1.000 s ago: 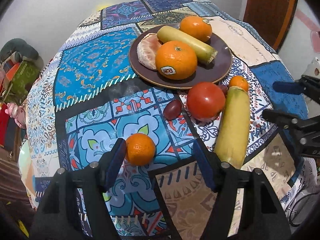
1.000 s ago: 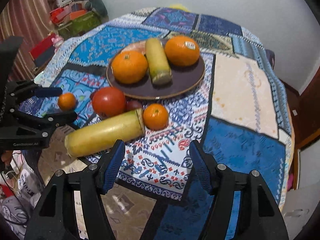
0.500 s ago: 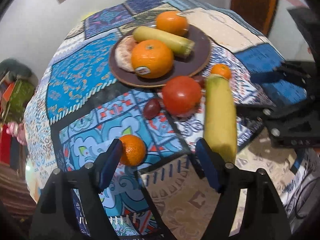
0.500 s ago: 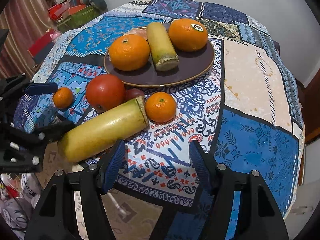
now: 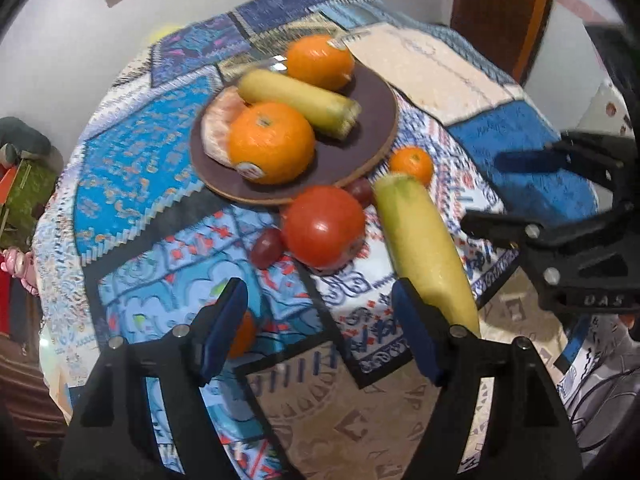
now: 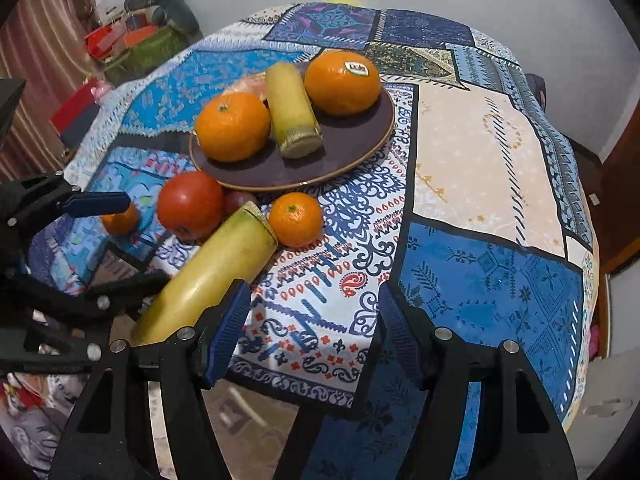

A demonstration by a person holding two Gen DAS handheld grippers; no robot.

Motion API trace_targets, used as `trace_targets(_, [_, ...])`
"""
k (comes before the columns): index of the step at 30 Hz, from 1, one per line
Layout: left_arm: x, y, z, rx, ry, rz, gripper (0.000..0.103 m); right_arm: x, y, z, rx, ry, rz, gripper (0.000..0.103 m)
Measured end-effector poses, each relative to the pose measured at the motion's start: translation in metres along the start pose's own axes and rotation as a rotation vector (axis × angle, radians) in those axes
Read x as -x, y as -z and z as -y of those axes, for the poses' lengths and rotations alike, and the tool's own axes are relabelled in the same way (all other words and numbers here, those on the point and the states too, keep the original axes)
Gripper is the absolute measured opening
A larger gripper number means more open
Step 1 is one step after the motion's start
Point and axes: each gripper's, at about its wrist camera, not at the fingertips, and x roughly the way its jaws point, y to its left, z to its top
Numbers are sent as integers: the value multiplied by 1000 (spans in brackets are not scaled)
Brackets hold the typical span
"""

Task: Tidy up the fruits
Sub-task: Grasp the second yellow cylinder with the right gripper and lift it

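A brown plate (image 5: 376, 120) (image 6: 352, 152) holds two large oranges (image 5: 272, 142) (image 6: 342, 82), a short yellow stalk piece (image 5: 300, 102) and a peeled citrus (image 5: 218, 128). On the cloth lie a red tomato (image 5: 324, 226) (image 6: 190, 204), a long yellow stalk piece (image 5: 424, 252) (image 6: 212, 268), two grapes (image 5: 267, 248), a small mandarin (image 5: 412, 164) (image 6: 295, 219) and another mandarin (image 5: 242, 334) (image 6: 120, 222) behind my left finger. My left gripper (image 5: 320, 332) is open and empty above the near cloth. My right gripper (image 6: 312, 332) is open and empty, right of the long stalk.
The round table wears a patchwork cloth (image 6: 480, 160). A wooden door (image 5: 504, 8) stands behind it. Bags and clutter (image 6: 136, 44) sit on the floor to the far left. The right gripper shows in the left wrist view (image 5: 560, 208).
Both grippers have moved in closer to the fruit. The left one has swung right, so the small mandarin now sits behind its left finger. No fruit has moved.
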Motion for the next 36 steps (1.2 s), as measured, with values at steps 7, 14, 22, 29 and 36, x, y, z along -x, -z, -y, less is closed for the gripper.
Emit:
trace_targets(7, [40,8,-52,114,-28,100,74,2,-6,-34,74,-24,10,71])
trace_targets(14, [61,30,-103,251,-48,134,74,-27,-11,-62,109,-24,-23,71])
trace_targets(22, [37,39,-96,249,-5,82,74,-39,-9,-71,105,-3,-37,70])
trace_targets(29, [16,33,-71,193,50,41,74,-18,8,-55,122,-26,-6,44])
trace_targets(36, [11,16,-46,160,118,44,72,-2,24,-13,81,22,-22,36])
